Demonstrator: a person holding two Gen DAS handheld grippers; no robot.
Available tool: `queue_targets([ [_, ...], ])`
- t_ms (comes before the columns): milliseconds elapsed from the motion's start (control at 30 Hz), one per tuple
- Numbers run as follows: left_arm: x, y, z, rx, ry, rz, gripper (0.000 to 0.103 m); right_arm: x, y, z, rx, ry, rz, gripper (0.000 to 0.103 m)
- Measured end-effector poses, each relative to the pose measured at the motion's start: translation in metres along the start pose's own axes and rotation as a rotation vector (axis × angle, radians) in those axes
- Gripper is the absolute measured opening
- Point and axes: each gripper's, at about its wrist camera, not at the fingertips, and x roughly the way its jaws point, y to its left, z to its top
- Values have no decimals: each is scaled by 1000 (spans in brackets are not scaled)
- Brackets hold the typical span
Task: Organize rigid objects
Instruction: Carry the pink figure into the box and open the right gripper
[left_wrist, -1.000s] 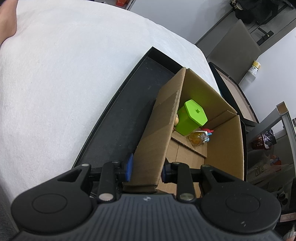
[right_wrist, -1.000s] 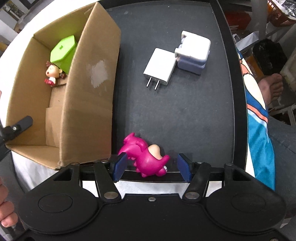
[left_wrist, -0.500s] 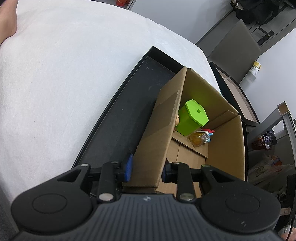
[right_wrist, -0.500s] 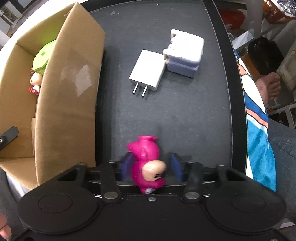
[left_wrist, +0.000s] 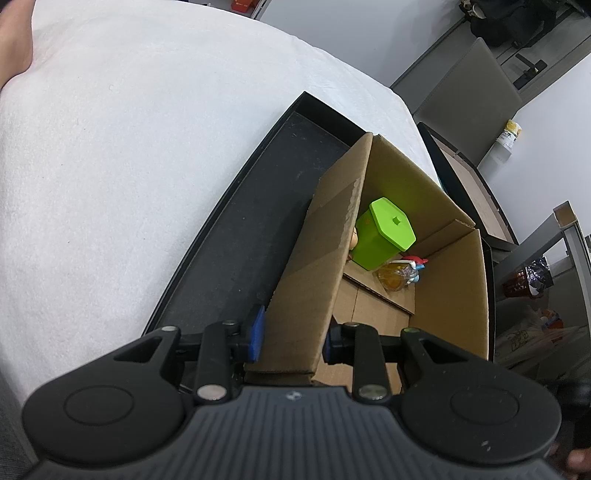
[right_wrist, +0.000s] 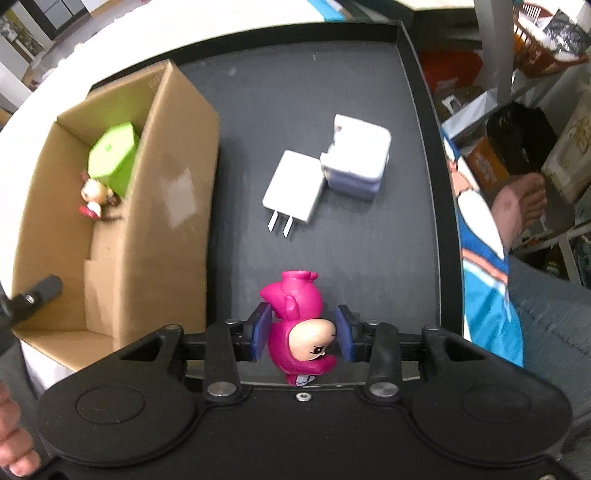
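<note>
A: Cardboard box (right_wrist: 177, 206), item one, largest. Open-topped, standing on the black tray (right_wrist: 421, 110) along its left side. Light and stiff by the look of it, though a thin wall will likely flex if pinched hard. Left gripper (left_wrist: 291, 338) has its jaws either side of the near wall; whether they actually press on the card I cannot tell.

B: Contents?

A: Green hexagonal container (left_wrist: 384, 232) in the far end, probably rigid plastic and smooth-sided. Beside it a small doll figure (right_wrist: 94, 195), and an amber-coloured figurine (left_wrist: 400, 273) with something red and blue behind it, too small to identify.

B: Loose on the tray?

A: Two white chargers. Blocky charger (right_wrist: 360, 155), resting on a lavender base, and flat charger (right_wrist: 293, 192) with two prongs (right_wrist: 280, 223) pointing toward the camera; the two touch at a corner. Hard, slick shells; best taken across the flat faces, I judge, away from the prongs.

B: Smallest?

A: Pink toy figure (right_wrist: 299, 325), glossy, probably hard vinyl, light. Right gripper (right_wrist: 303, 334) is clamped on it, blue pads (right_wrist: 260, 330) against either side of its body, face toward the camera. Rounded and shiny, so it may pivot between the pads; a hold across the widest part seems soundest. Box lies near, to its left.
</note>
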Motion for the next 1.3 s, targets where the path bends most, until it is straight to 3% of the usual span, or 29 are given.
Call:
queue_targets([
  [600, 3, -1, 5, -5, 21, -7, 28, -71, 53, 47, -69, -178, 92, 38],
  [1100, 3, 1, 6, -5, 21, -11, 28, -48, 111, 55, -121, -155, 165, 39],
  [1167, 3, 1, 6, -6, 21, -11, 28, -48, 117, 56, -122, -152, 185, 44],
  [1233, 3, 1, 6, -5, 20, -9, 28, -51, 121, 54, -141, -162, 201, 58],
  [1300, 3, 1, 6, -7, 20, -11, 28, -57, 120, 54, -166, -182, 196, 58],
])
